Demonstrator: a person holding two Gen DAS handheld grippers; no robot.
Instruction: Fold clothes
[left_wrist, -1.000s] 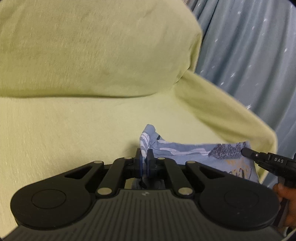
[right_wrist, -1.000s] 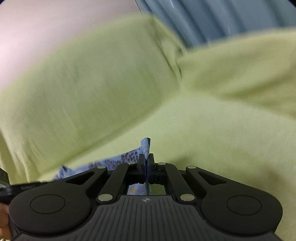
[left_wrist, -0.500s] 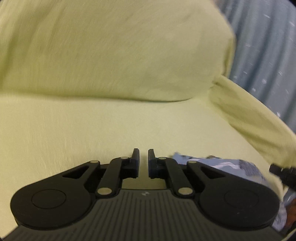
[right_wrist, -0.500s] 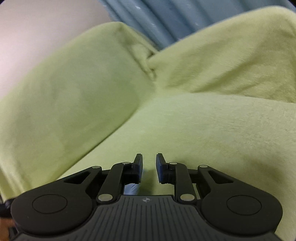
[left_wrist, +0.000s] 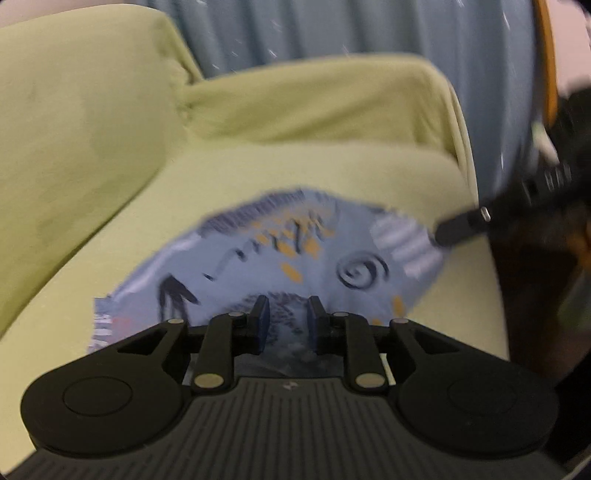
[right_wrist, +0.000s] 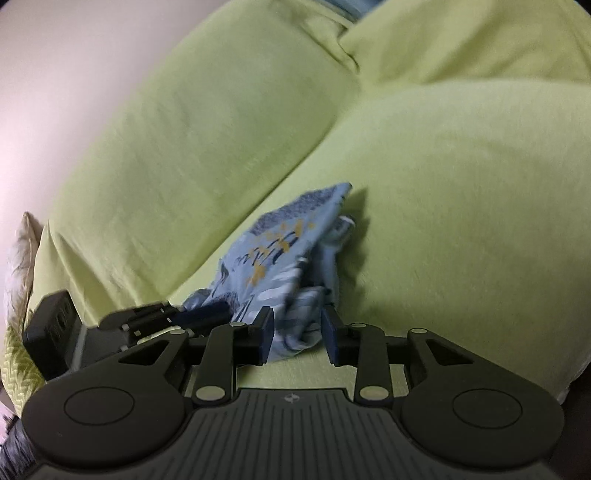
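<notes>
A light-blue patterned garment (left_wrist: 295, 254) lies spread flat on the green sofa seat (left_wrist: 369, 173); in the right wrist view the garment (right_wrist: 284, 247) looks folded, with a bunched right side. My left gripper (left_wrist: 287, 319) is open just over its near edge, holding nothing. My right gripper (right_wrist: 297, 332) is open too, with the garment's near corner lying between its jaws. In the left wrist view the right gripper (left_wrist: 454, 227) has a dark fingertip at the garment's right edge. The left gripper (right_wrist: 207, 314) reaches the cloth from the left.
The sofa back cushion (left_wrist: 74, 122) and armrest (left_wrist: 314, 103) rise behind the seat. A blue curtain (left_wrist: 369, 29) hangs beyond. A patterned cushion (right_wrist: 18, 258) sits at the sofa's left end before a pale wall (right_wrist: 55, 55). A hand (left_wrist: 583, 243) holds the right gripper.
One second ago both grippers were shut on corners of the garment. They let go and opened wider, and both views have swung down onto the garment lying on the seat.
</notes>
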